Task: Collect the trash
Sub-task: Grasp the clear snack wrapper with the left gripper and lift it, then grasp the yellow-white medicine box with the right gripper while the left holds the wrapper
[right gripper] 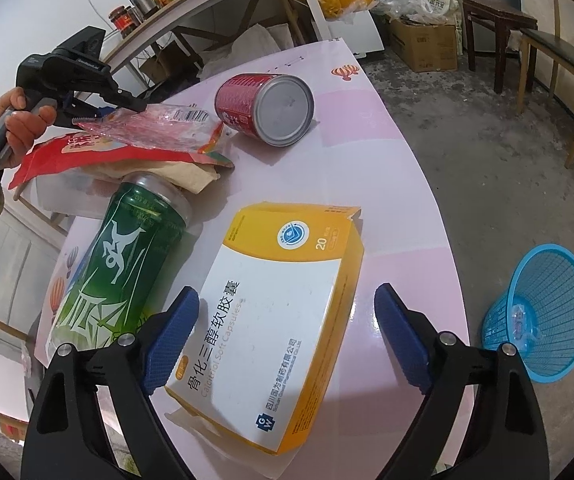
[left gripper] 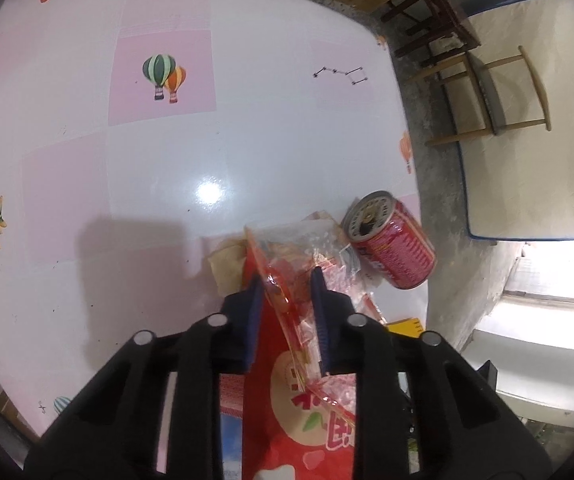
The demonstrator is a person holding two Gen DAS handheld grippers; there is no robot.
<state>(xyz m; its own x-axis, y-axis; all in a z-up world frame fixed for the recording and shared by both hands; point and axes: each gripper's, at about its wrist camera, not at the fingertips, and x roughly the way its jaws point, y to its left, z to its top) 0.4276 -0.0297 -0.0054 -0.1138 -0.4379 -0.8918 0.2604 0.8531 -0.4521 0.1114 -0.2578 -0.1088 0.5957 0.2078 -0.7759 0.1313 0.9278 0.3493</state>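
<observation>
My left gripper (left gripper: 287,276) is shut on a crumpled clear plastic wrapper (left gripper: 295,264) with red print. The wrapper lies over a red snack bag (left gripper: 287,420). The right wrist view shows that gripper (right gripper: 83,114) pinching the wrapper's (right gripper: 159,124) edge, a hand on its handle. A red can (left gripper: 395,248) lies on its side just right of the wrapper. My right gripper (right gripper: 287,291) stands open astride a yellow and white medicine box (right gripper: 283,312), with neither pad touching it. A green can (right gripper: 123,256) lies left of the box, and the red can (right gripper: 247,104) lies behind it.
Everything lies near one edge of the pink table (left gripper: 167,160). A blue mesh basket (right gripper: 543,308) holding a scrap of plastic stands on the floor at the right. Brown paper (right gripper: 179,172) lies under the snack bag. Wooden chairs (right gripper: 559,68) and a cardboard box (right gripper: 423,48) stand beyond.
</observation>
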